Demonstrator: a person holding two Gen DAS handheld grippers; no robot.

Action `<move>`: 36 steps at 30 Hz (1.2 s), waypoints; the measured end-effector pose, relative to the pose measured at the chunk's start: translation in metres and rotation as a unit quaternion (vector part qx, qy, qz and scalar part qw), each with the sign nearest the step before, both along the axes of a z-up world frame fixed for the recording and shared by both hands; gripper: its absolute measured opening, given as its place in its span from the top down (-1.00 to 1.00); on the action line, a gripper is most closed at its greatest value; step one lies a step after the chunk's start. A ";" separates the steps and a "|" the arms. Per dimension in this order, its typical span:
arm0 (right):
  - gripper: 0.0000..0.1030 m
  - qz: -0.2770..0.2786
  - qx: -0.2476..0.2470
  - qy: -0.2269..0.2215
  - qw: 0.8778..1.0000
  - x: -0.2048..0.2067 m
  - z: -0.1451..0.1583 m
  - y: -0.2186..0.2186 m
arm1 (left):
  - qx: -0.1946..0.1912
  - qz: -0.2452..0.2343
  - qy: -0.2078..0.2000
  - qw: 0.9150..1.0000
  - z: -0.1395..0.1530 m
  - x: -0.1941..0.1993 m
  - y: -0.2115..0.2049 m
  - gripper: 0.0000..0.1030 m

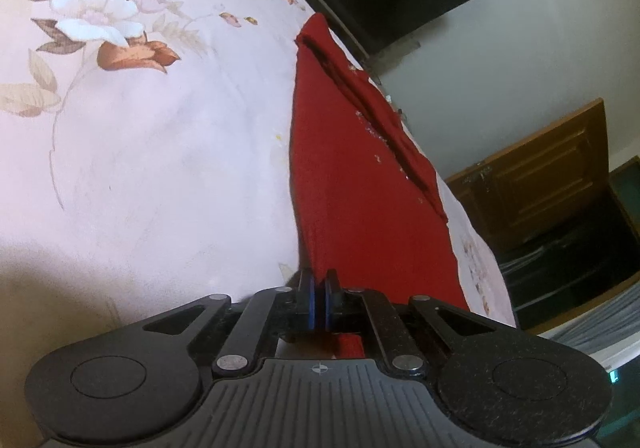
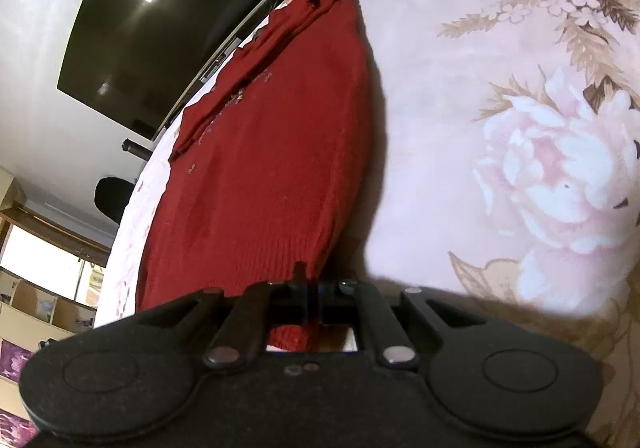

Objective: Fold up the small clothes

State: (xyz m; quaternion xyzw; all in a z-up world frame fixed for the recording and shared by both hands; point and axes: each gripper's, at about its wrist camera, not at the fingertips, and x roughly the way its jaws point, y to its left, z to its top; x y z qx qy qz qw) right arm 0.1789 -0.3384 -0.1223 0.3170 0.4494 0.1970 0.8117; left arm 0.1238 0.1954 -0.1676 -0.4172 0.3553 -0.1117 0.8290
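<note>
Nearby, a dark television (image 2: 172, 27) borders the red sweater (image 2: 272, 135).

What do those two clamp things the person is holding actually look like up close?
Both are matte black. The left gripper has blue-edged fingers, flat link bars with silver rivets, two round discs, a ribbed plate and a small crosshair mark. The right gripper has the same bars, rivets and discs. No cables or sleeves show.

The sweater (image 1: 352, 175) is deep red with small pale flecks; the bedsheet (image 1: 152, 151) is pale pink with white, pink and brown flowers.
</note>
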 end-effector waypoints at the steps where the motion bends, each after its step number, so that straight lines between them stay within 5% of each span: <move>1: 0.91 -0.001 0.003 0.001 1.000 0.002 0.000 0.001 | -0.006 0.000 0.001 1.000 -0.004 0.001 -0.001 0.89; 5: 0.86 -0.009 0.024 0.005 1.000 -0.007 -0.010 -0.013 | -0.021 0.001 0.004 1.000 -0.008 0.008 -0.005 0.89; 10: 0.89 -0.015 0.022 0.005 1.000 -0.008 -0.011 -0.009 | 0.027 0.002 -0.010 1.000 -0.001 0.007 -0.016 0.96; 18: 0.89 -0.008 -0.032 -0.127 0.991 0.000 0.064 0.005 | -0.012 0.039 -0.106 0.994 0.046 0.030 -0.004 0.97; 27: 0.89 -0.008 -0.097 -0.228 0.969 0.096 0.133 0.015 | 0.036 0.037 -0.167 0.985 0.111 0.157 -0.001 0.97; 36: 0.89 -0.009 -0.088 -0.216 0.972 0.231 0.116 0.016 | 0.081 0.041 -0.154 0.984 0.112 0.292 0.000 0.97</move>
